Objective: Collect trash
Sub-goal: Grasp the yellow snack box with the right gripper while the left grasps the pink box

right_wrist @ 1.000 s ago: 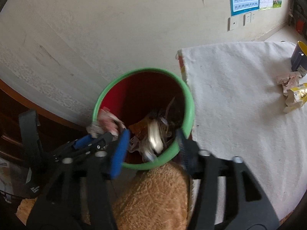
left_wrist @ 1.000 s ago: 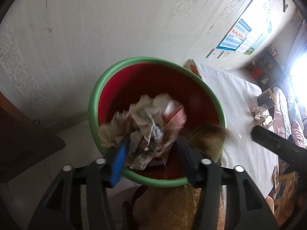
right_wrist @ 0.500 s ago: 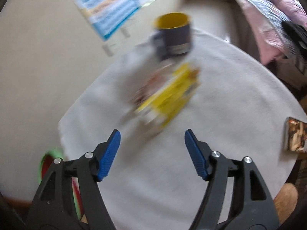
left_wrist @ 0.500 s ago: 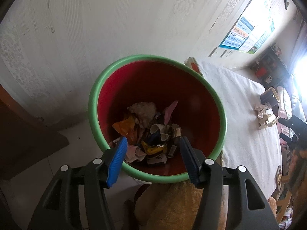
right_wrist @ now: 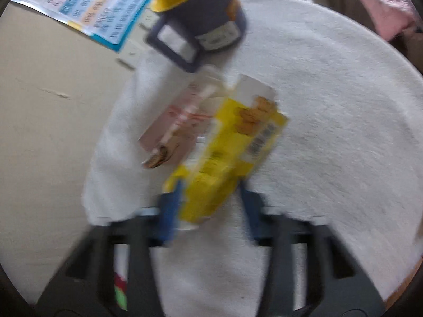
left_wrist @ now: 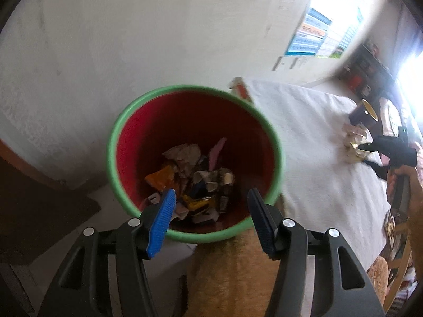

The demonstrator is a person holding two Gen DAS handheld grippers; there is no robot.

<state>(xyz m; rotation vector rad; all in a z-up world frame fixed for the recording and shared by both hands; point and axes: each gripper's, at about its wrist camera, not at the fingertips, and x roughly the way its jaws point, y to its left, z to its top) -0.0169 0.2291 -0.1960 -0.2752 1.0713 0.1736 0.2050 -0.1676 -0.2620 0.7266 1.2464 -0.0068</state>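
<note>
A white fleecy cloth [right_wrist: 330, 111] covers the worktop, which stands against a pale, scuffed wall [left_wrist: 132, 26]. A chart [right_wrist: 87, 2] of coloured rows hangs on that wall; its writing is too blurred to read. At the far end of the room there is a dark shelf unit [left_wrist: 367, 79] and strong window glare.

Beside the worktop's end stands a bin [left_wrist: 137, 121], red inside with a green rim, its bottom holding crumpled wrappers [left_wrist: 195, 185] in a loose heap. The left claw [left_wrist: 211, 220] hangs over the bin's near rim, pointing down into it, its blue pads well apart and nothing between them.

On the cloth lies a yellow snack packet [right_wrist: 227, 153], flattened, its long axis running diagonally from the near left to the far right in the right wrist view. It shows biscuit pictures and a barcode near its far end (the lettering is smeared beyond reading). Touching its left side lies a pinkish wrapper [right_wrist: 179, 124], on roughly the same slant. Just beyond both stands a dark blue mug [right_wrist: 208, 18] with a yellow inside, handle turned towards the camera, its label unreadable.

The right claw [right_wrist: 208, 206] is closing, its blue pads on either side of the packet's near end; motion blur hides whether they press it yet.
</note>
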